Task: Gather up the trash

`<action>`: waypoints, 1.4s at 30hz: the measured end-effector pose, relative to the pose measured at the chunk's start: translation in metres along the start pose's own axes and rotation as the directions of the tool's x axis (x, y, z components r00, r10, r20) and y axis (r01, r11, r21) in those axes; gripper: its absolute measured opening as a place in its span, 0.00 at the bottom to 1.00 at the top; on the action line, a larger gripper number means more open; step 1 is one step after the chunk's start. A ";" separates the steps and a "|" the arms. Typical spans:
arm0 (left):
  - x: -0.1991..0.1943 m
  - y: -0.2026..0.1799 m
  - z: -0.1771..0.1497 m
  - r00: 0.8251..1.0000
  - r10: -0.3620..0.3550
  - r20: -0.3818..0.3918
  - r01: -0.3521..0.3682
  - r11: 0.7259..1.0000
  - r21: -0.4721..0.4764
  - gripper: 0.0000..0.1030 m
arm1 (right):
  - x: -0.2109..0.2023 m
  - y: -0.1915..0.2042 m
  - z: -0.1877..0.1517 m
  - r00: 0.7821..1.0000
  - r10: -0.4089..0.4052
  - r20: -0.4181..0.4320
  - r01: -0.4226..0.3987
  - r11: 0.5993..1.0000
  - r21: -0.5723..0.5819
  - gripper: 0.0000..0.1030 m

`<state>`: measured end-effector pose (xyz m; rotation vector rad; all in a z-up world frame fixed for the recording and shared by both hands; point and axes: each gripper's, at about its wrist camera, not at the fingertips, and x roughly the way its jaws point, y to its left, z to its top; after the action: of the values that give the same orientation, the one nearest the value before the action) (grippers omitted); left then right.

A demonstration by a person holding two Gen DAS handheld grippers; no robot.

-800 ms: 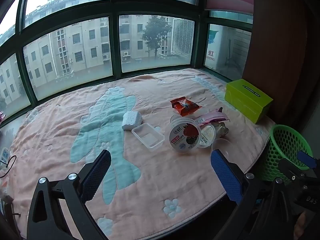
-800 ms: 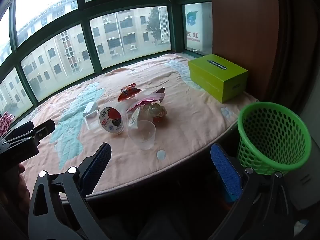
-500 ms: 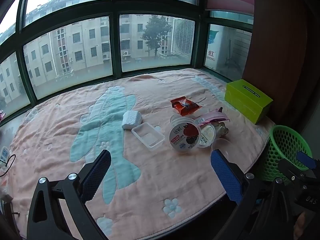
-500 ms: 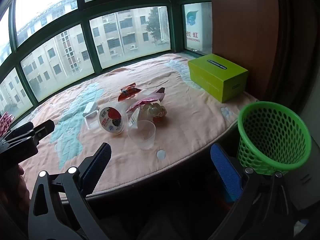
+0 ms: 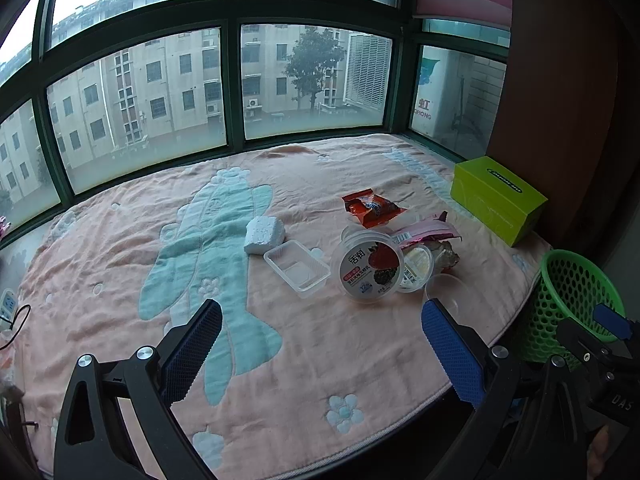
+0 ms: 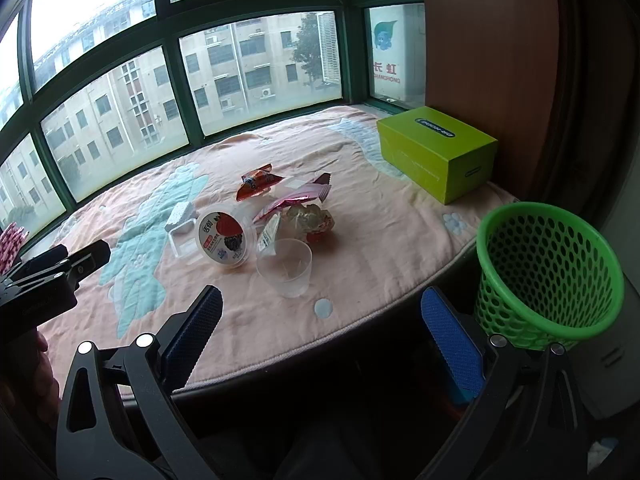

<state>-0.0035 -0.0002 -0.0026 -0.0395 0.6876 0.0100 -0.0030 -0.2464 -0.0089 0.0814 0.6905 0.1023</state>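
Trash lies in a cluster on the pink blanket [image 5: 120, 280]: a yogurt tub [image 5: 371, 267] [image 6: 226, 238] on its side, a clear plastic tray [image 5: 297, 267], a white foam block [image 5: 264, 235], a red snack wrapper [image 5: 370, 209] [image 6: 258, 181], a pink wrapper [image 6: 298, 198] and a clear cup [image 6: 285, 262]. The green mesh basket [image 6: 548, 272] [image 5: 576, 300] stands beside the platform's right edge. My left gripper [image 5: 320, 352] hangs open, short of the trash with nothing between its fingers. My right gripper [image 6: 320, 344] is open too, back from the platform's edge.
A lime green box [image 5: 498, 206] [image 6: 438, 152] sits at the right against a brown wall. Windows with dark green frames run along the far side. A power strip and cable [image 5: 10, 308] lie at the blanket's left edge.
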 end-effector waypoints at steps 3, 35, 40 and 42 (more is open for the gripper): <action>0.006 0.003 0.001 1.000 -0.002 -0.008 0.002 1.000 -0.010 0.94 | -0.001 0.001 -0.001 1.000 -0.001 0.000 0.001 1.000 0.001 0.95; 0.005 0.004 -0.002 1.000 -0.005 -0.009 0.005 1.000 -0.010 0.94 | 0.001 0.000 -0.002 1.000 0.001 -0.006 -0.001 1.000 0.002 0.95; 0.005 0.004 -0.003 1.000 -0.004 -0.011 0.004 1.000 -0.012 0.94 | 0.005 -0.002 -0.003 1.000 0.002 -0.008 -0.002 1.000 0.003 0.95; 0.007 0.005 -0.004 1.000 -0.003 -0.014 0.002 1.000 -0.015 0.94 | 0.005 -0.001 -0.003 1.000 0.001 -0.009 -0.001 1.000 0.001 0.95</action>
<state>-0.0009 0.0044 -0.0102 -0.0550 0.7019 0.0124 -0.0012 -0.2466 -0.0148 0.0826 0.6994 0.1032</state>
